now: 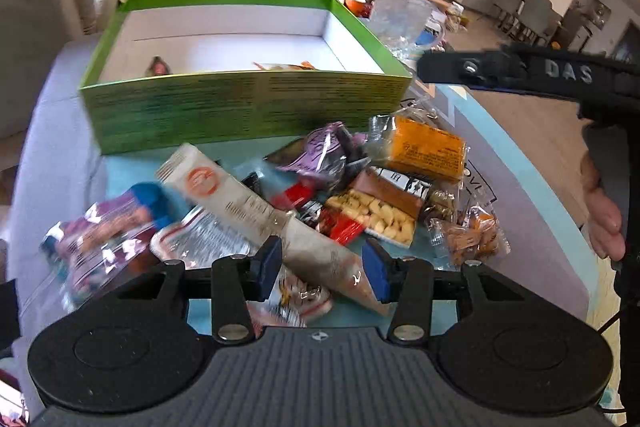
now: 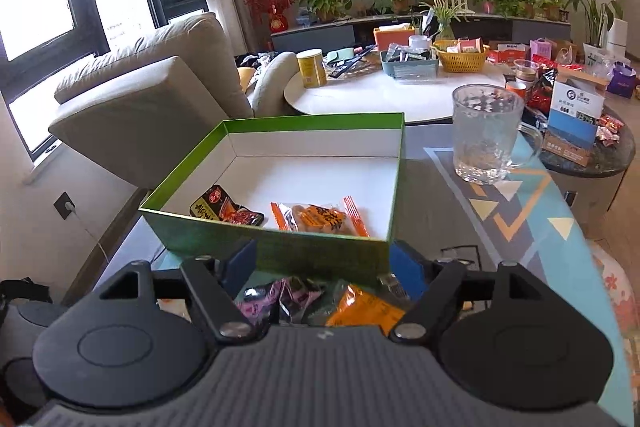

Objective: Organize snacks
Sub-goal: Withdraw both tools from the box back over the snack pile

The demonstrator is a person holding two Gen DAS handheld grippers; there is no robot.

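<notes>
A pile of snack packets lies on the teal mat in front of a green box [image 1: 240, 107]. My left gripper [image 1: 323, 269] hangs low over the pile, open, its blue pads either side of a long beige packet [image 1: 240, 207] that rests on the others. Around it lie an orange packet [image 1: 424, 147], a purple one [image 1: 324, 151] and a clear pack of yellow pieces [image 1: 372, 219]. My right gripper [image 2: 324, 267] is open and empty at the green box's [image 2: 280, 251] near wall. Inside the box lie a dark red packet [image 2: 226, 207] and an orange packet [image 2: 316, 217].
A glass mug [image 2: 486, 135] stands on the mat to the right of the box. The other tool's black frame [image 1: 520, 75] and a hand [image 1: 604, 223] fill the right side of the left wrist view. A sofa [image 2: 160, 99] and a cluttered white table [image 2: 380, 95] lie beyond.
</notes>
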